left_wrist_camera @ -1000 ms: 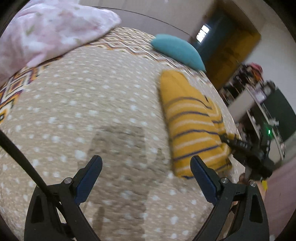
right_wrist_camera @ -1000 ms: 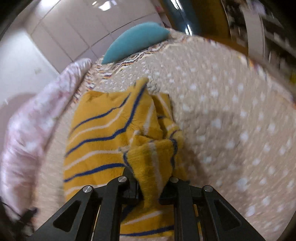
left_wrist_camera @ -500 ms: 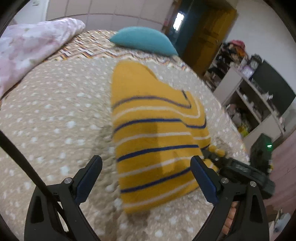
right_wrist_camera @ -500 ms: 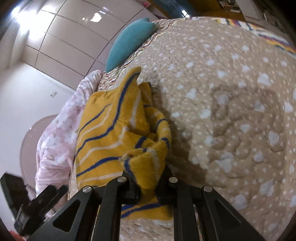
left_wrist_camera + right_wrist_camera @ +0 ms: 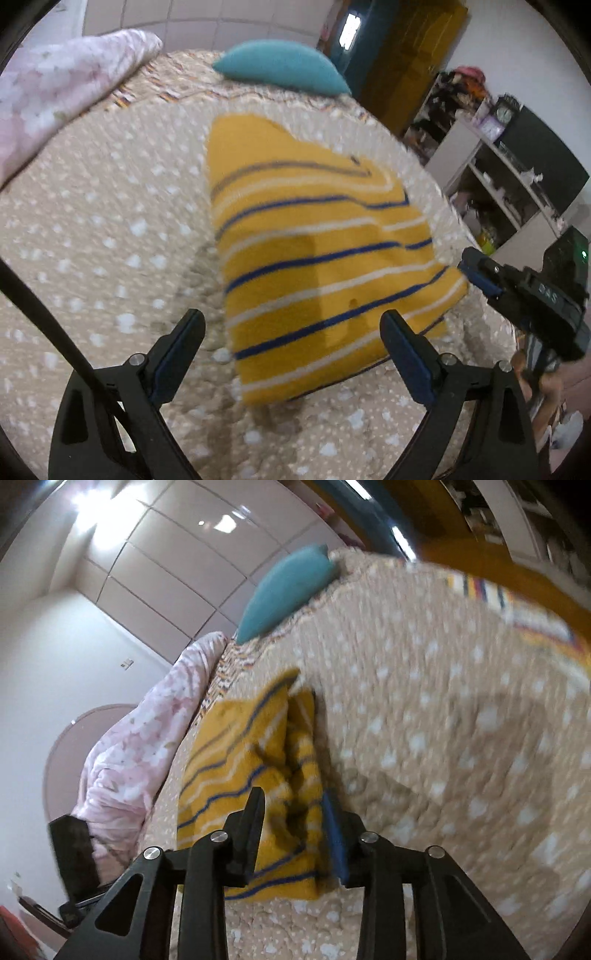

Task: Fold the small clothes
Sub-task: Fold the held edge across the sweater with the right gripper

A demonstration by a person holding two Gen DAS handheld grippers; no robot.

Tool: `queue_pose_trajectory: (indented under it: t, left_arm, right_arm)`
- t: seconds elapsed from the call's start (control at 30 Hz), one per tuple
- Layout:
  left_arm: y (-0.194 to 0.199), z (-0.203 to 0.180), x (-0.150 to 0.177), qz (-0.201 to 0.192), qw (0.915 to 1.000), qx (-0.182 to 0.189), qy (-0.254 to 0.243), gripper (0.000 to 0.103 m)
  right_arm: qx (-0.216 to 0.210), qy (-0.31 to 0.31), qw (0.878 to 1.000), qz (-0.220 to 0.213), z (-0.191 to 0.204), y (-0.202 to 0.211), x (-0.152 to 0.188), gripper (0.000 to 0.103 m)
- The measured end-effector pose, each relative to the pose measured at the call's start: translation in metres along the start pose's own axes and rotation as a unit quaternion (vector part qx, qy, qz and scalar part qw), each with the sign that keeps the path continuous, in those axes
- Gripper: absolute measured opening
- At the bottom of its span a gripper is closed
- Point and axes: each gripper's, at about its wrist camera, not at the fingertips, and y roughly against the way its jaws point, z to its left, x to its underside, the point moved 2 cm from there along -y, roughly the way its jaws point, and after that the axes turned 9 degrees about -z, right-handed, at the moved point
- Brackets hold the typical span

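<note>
While the left gripper (image 5: 291,354) hangs with its jaws wide and empty over the near edge of the yellow striped garment (image 5: 317,251), the right gripper (image 5: 293,830) has just been opening, its jaws now slack around a bunched corner. Beyond them the garment lies folded on the dotted bedspread (image 5: 110,236), short of the teal pillow (image 5: 280,66). If a pad snags the knit as the right gripper pulls away, the fold could drag open.

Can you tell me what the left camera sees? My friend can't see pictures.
A folded yellow striped sweater lies on a spotted tan bedspread, just past the open left claw. The right claw is at its right edge, and a teal pillow sits behind.
</note>
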Motion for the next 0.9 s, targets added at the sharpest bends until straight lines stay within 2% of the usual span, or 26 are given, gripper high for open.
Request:
queue_pose_trajectory:
  t: [0.1,0.2,0.3,0.33,0.37,0.4,0.43,0.47,0.57,0.67,0.77,0.83,0.87,0.9]
  left_arm:
    - [0.010,0.010,-0.004,-0.018,0.9997,-0.012,0.010,0.095]
    - [0.007,0.016,-0.006,-0.016,0.9995,-0.025,0.012,0.095]
    - [0.000,0.025,-0.007,-0.012,0.9989,-0.012,0.044,0.095]
    - [-0.002,0.029,-0.008,-0.012,0.9982,-0.007,0.059,0.095]
    - [-0.004,0.034,-0.008,-0.013,0.9971,-0.002,0.075,0.095]
    - [-0.006,0.040,-0.008,-0.013,0.9959,0.004,0.089,0.095]
    - [-0.007,0.044,-0.008,-0.013,0.9951,0.009,0.098,0.095]
    - [-0.008,0.049,-0.008,-0.014,0.9940,0.019,0.107,0.095]
    - [-0.017,0.055,-0.007,-0.018,0.9926,0.055,0.107,0.096]
    - [-0.038,0.050,-0.003,0.011,0.9893,0.098,0.108,0.096]
    - [-0.062,0.040,0.006,0.054,0.9786,0.152,0.128,0.096]
    - [-0.069,0.034,0.006,0.057,0.9802,0.145,0.123,0.096]
    - [-0.068,0.031,0.005,0.058,0.9811,0.144,0.117,0.081]
    - [-0.067,0.030,0.003,0.063,0.9816,0.138,0.116,0.069]
  right_arm:
    - [-0.003,0.019,1.000,-0.006,0.012,-0.002,-0.015,0.037]
    - [-0.031,0.027,0.999,-0.001,0.029,-0.014,-0.024,0.037]
    - [-0.075,0.020,0.997,0.030,0.043,-0.040,-0.023,0.036]
    - [-0.066,0.018,0.997,0.047,0.041,-0.052,-0.020,0.035]
    - [-0.018,0.031,0.998,0.053,0.036,-0.064,-0.017,0.035]
    - [0.032,0.050,0.997,0.054,0.031,-0.070,-0.015,0.039]
    - [0.052,0.053,0.996,0.055,0.024,-0.073,-0.013,0.049]
    - [0.047,0.039,0.997,0.051,0.019,-0.071,-0.012,0.057]
    - [0.026,0.013,0.999,0.033,0.008,-0.057,-0.008,0.069]
    - [0.010,0.011,0.999,0.052,0.003,-0.060,0.000,0.072]
    - [-0.007,-0.005,0.996,0.086,-0.002,-0.077,0.011,0.074]
    - [-0.009,-0.001,0.997,0.072,0.002,-0.082,0.015,0.074]
    - [-0.014,-0.006,0.997,0.076,0.004,-0.084,0.017,0.066]
    - [-0.026,-0.017,0.996,0.084,0.005,-0.086,0.018,0.052]
